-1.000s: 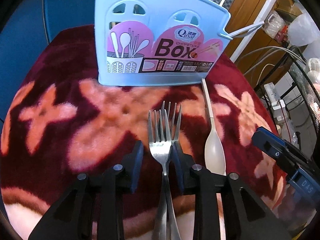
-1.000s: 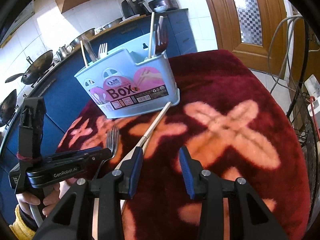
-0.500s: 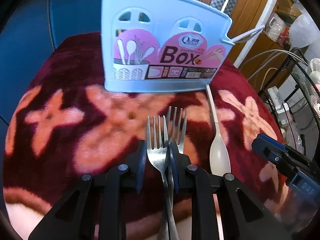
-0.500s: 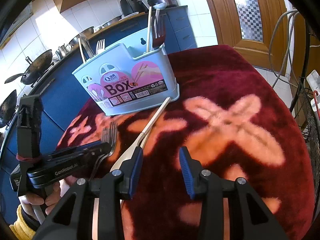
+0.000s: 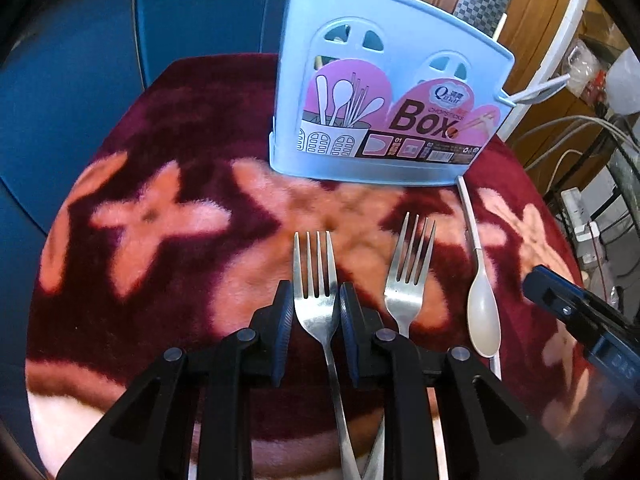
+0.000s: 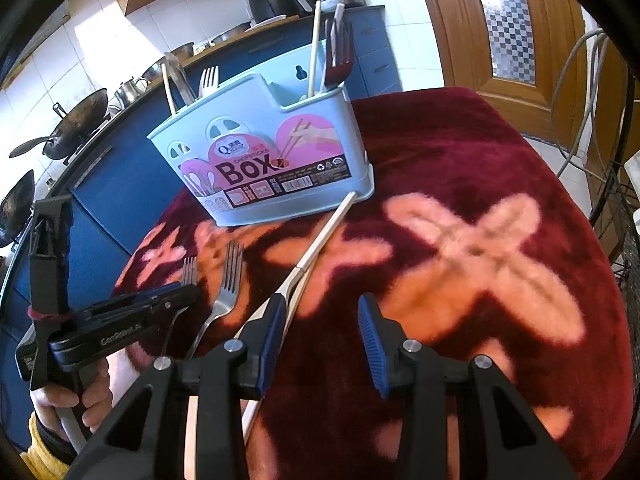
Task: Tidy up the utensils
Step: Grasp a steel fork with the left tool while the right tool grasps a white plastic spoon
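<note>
My left gripper (image 5: 316, 308) is shut on the neck of a steel fork (image 5: 314, 264), whose tines point toward the blue utensil holder (image 5: 384, 92) labelled "Box". A second fork (image 5: 412, 264) lies on the red flowered cloth just right of it, and a white long-handled spoon (image 5: 484, 316) lies further right. In the right wrist view my right gripper (image 6: 322, 320) stands open over the cloth with nothing between its fingers. The spoon (image 6: 320, 240) runs past its left finger toward the holder (image 6: 268, 160). A hand holds the left gripper (image 6: 188, 292) at the left.
The holder has several utensils standing in it. Blue cabinets (image 6: 100, 200) and a counter with woks (image 6: 68, 128) lie behind the table. A wire rack with cables (image 6: 616, 208) stands at the right edge, and a wooden door (image 6: 500, 20) is behind.
The left jaws closed on the upper of the two overlapping forks and carried it left, so the forks now lie apart. The right gripper stayed put.
</note>
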Tool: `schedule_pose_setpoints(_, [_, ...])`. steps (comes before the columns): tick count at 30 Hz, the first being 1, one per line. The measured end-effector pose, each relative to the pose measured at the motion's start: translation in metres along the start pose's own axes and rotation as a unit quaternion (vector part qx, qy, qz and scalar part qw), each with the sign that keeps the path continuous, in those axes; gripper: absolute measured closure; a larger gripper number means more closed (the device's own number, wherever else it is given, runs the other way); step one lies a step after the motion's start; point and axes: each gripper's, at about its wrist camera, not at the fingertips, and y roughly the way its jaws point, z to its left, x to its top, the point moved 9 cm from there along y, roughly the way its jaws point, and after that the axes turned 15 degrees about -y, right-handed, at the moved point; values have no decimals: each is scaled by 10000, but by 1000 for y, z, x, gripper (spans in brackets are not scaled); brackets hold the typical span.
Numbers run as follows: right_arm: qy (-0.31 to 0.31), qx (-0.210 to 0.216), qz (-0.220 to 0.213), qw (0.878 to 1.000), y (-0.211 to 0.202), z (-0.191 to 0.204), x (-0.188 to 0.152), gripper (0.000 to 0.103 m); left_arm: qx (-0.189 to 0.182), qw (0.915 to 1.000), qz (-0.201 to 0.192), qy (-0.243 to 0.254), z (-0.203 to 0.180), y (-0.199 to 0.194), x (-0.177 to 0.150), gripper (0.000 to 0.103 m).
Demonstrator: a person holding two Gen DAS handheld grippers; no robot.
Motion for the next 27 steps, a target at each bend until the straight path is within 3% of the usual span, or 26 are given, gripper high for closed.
schedule_pose_setpoints(6, [125, 173, 173, 9996, 24, -2, 14, 62, -309, 9989, 280, -193, 3, 6, 3, 74])
schedule_pose_setpoints(16, [312, 97, 462, 9984, 62, -14, 30, 62, -633, 9969, 376, -287, 3, 13, 12, 74])
schedule_pose_setpoints(18, [338, 61, 475, 9983, 66, -15, 32, 67, -655, 9967, 372, -292, 3, 14, 13, 74])
schedule_pose_setpoints(20, [315, -52, 476, 9984, 69, -18, 33, 83, -598, 9974, 322, -251, 3, 14, 13, 82])
schedule_pose_setpoints(27, [505, 92, 316, 9982, 59, -24, 33, 92, -745, 9963, 232, -368, 5, 5, 12, 82])
